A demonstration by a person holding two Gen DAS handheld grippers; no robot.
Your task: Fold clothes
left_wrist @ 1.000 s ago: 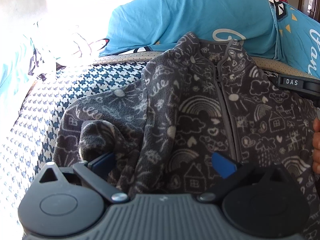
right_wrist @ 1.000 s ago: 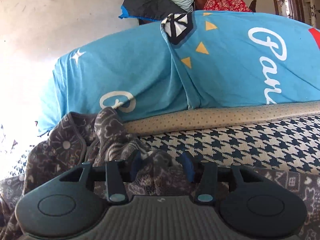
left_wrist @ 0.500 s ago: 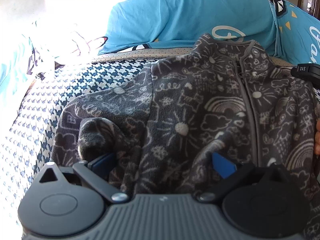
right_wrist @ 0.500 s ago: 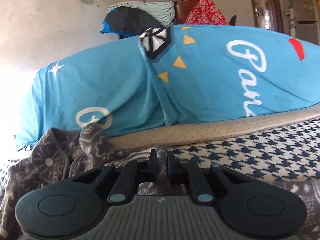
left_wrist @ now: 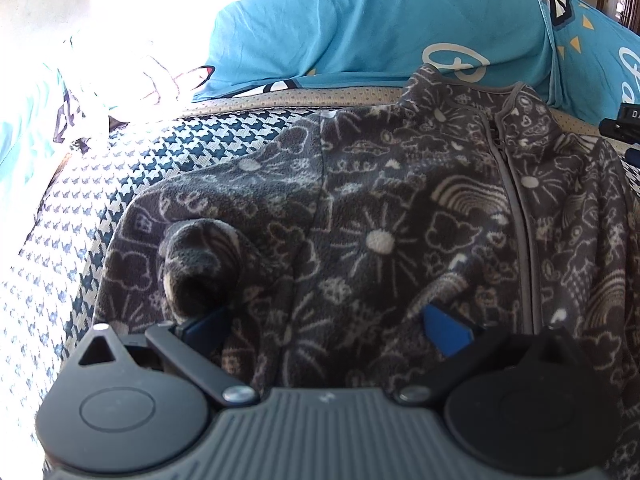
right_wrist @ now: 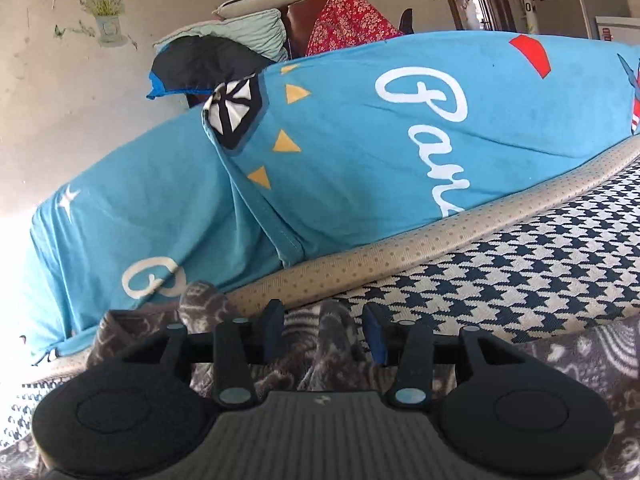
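A grey fleece jacket (left_wrist: 380,240) with pale doodles lies front up on the houndstooth cover (left_wrist: 200,140), its zip running down the right side and a sleeve cuff (left_wrist: 200,264) curled at the left. My left gripper (left_wrist: 324,326) stands open just over the jacket's lower part, its blue pads wide apart. At the far right edge a black part of my right gripper (left_wrist: 624,120) shows beside the collar. In the right wrist view my right gripper (right_wrist: 324,332) has its jaws opening; a raised fold of fleece (right_wrist: 334,332) stands between the pads, which do not press on it.
Large blue cushions with white lettering (right_wrist: 400,140) line the back behind a beige piped edge (right_wrist: 400,256). A pile of clothes and pillows (right_wrist: 240,40) sits beyond them. A white printed cloth (left_wrist: 140,80) lies in glare at the left. Houndstooth cover (right_wrist: 520,272) stretches to the right.
The right gripper shut on the jacket's shoulder, drew it out to the right, then opened. The jacket's upper part now lies spread and flatter. The left gripper has not moved.
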